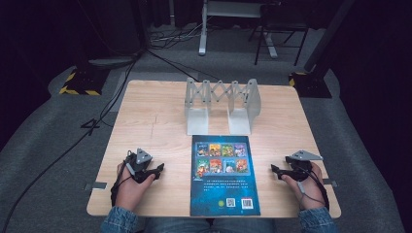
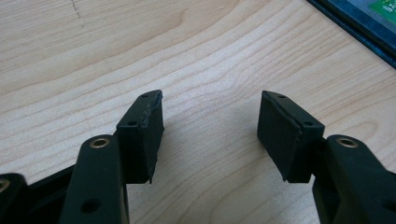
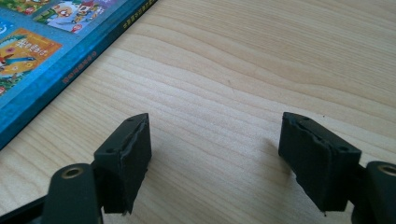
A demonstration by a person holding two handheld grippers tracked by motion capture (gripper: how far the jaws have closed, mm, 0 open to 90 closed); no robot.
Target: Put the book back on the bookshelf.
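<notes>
Book (image 1: pixel 224 175) is lying flat, back cover up, at the table's (image 1: pixel 155 116) six o'clock edge, between the two hands. Rack (image 1: pixel 222 105), a grey folding bookstand, is standing just beyond it at twelve o'clock, seemingly apart from it. The left gripper (image 1: pixel 159 169) is resting at the book's nine o'clock with its jaws spread wide and holding nothing; its own view is showing bare wood between the pads (image 2: pixel 142 133) and a corner of the book at two o'clock. The right gripper (image 1: pixel 275 169) is sitting at the book's three o'clock, also gaping wide and empty, with the book's long edge (image 3: pixel 56 70) lying at ten o'clock in its view.

The job probably is getting the book upright into the rack. To do it well, each gripper should be closing in on a long edge, one lifting that edge off the wood so the other can be pinching the cover squarely; a thin book is likely sliding away otherwise.

Counting: one book, one rack, two grippers, one table.
</notes>
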